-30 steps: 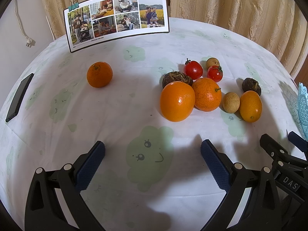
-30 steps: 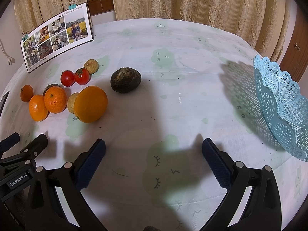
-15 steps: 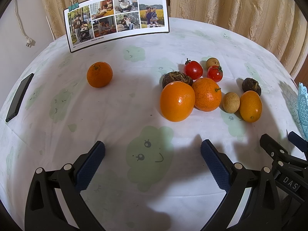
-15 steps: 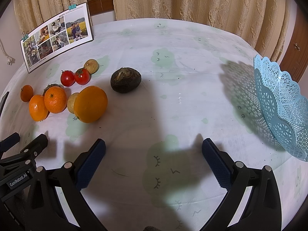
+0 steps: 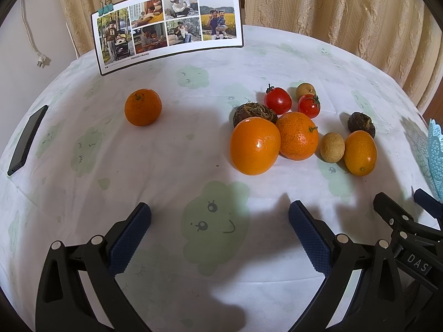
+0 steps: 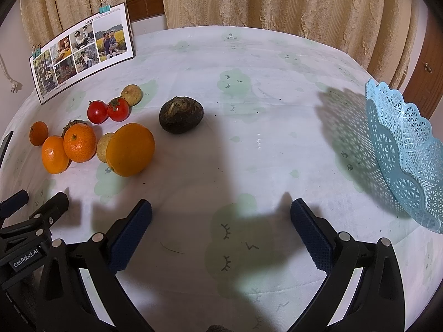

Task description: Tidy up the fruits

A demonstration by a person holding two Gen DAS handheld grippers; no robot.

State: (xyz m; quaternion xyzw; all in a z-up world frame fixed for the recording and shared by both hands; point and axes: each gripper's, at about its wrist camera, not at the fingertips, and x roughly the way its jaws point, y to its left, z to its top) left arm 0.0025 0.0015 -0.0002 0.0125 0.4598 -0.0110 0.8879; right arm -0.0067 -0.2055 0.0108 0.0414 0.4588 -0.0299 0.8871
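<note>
- Photo collage card (image 5: 169, 29) stands upright at the far table edge, held by two teal binder clips (image 5: 106, 6).
- Black phone (image 5: 27, 139) lies flat near the left edge.
- White tablecloth (image 5: 171, 149) carries green cloud prints.
- Beige curtains (image 6: 277, 2) hang behind.
- White plug (image 5: 41, 62) dangles against the wall.

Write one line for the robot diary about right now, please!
stage: before first pick | left gripper: open, holding nothing | right gripper: open, holding nothing | fruits: on tablecloth | blue basket: no fruit visible inside
</note>
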